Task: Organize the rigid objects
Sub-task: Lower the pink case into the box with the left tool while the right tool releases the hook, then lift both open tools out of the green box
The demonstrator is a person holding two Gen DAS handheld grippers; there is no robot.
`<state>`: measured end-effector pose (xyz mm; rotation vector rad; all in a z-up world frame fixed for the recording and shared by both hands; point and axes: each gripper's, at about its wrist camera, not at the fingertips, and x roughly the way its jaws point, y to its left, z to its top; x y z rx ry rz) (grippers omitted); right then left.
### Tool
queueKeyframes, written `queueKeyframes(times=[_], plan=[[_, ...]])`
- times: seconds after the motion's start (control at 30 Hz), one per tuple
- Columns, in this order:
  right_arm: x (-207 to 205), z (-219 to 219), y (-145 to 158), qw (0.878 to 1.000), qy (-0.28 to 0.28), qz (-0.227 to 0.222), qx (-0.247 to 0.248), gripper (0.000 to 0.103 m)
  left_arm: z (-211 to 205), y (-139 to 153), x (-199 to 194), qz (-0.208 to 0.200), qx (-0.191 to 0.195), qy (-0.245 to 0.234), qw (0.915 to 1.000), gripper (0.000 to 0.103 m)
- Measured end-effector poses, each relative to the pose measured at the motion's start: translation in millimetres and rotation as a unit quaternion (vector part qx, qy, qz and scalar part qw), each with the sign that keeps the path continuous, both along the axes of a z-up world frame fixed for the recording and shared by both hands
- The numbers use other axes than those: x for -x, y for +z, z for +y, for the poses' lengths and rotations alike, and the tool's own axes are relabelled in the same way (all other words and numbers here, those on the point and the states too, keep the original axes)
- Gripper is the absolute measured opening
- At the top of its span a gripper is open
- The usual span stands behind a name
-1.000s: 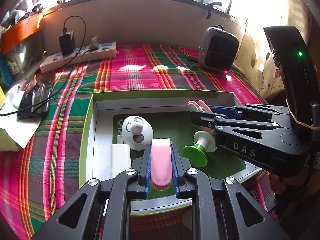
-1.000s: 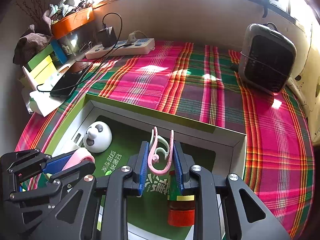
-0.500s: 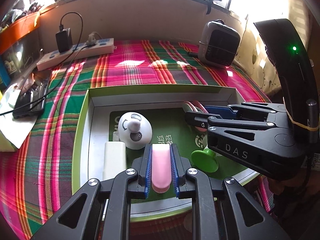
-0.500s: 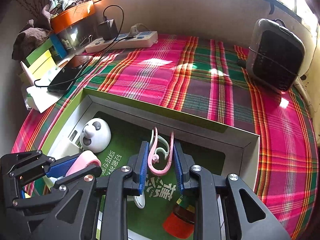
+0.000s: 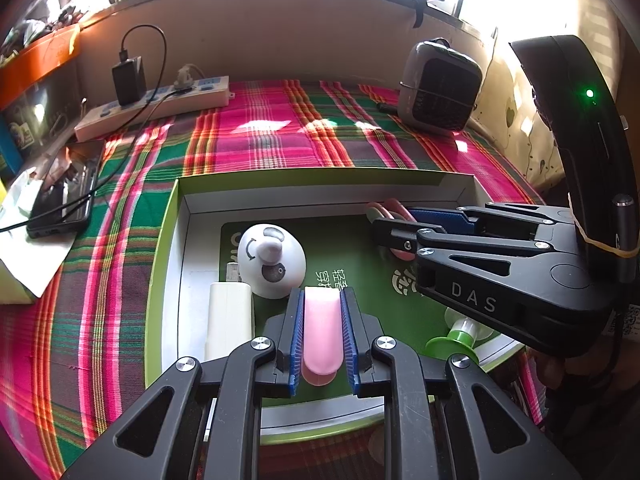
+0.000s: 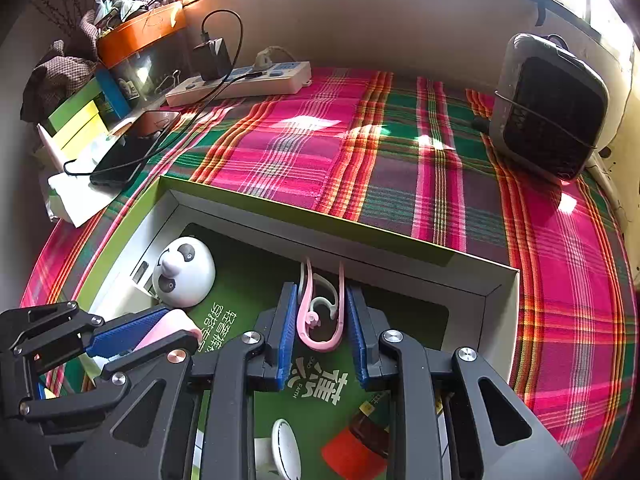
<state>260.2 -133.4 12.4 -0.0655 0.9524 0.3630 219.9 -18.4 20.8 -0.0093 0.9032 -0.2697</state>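
A green-rimmed box (image 5: 320, 178) lies on the plaid cloth. My left gripper (image 5: 322, 296) hangs over its near side with a flat pink oblong piece (image 5: 322, 328) between its blue pads. The jaws are opening slightly, and the pads still touch the piece. The right gripper (image 6: 320, 292) is shut on a pink hook-shaped clip (image 6: 322, 345) near the box's far wall (image 6: 320, 216). It enters the left wrist view from the right (image 5: 390, 220). The left gripper (image 6: 180, 326) shows at the lower left of the right wrist view.
Inside the box are a white panda dome (image 5: 272, 260), a white adapter (image 5: 230, 320), a green suction cup (image 5: 452, 344), a red-capped bottle (image 6: 356, 444) and a white oval (image 6: 286, 452). Beyond it are a power strip (image 5: 156, 108), a phone (image 5: 64, 200) and a small heater (image 5: 438, 88).
Both grippers keep their pink pieces. The right gripper has drifted a little toward the box's far wall, so the bottle and suction cup sit lower in the views.
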Motion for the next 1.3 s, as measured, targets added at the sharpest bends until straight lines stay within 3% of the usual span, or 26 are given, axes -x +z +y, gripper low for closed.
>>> queueKeyframes(times=[0.1, 0.3, 0.6, 1.3], plan=[[1.2, -1.3, 0.2, 1.0, -0.004, 0.0, -0.003, 0.026, 0.4, 0.4, 0.5, 0.0, 0.001, 0.001, 1.0, 0.023], [5.9, -3.0, 3.0, 1.0, -0.006, -0.002, -0.009, 0.039, 0.9, 3.9, 5.0, -0.004, 0.002, 0.002, 1.0, 0.03], [22.5, -7.0, 19.1, 0.999, -0.012, -0.022, -0.021, 0.039, -0.9, 18.6, 19.1, -0.024, 0.001, 0.0, 0.9997, 0.036], [100.0, -40.4, 42.7, 0.996, -0.048, -0.057, -0.047, 0.039, 18.5, 39.5, 76.4, -0.049, 0.024, 0.008, 0.9985, 0.036]])
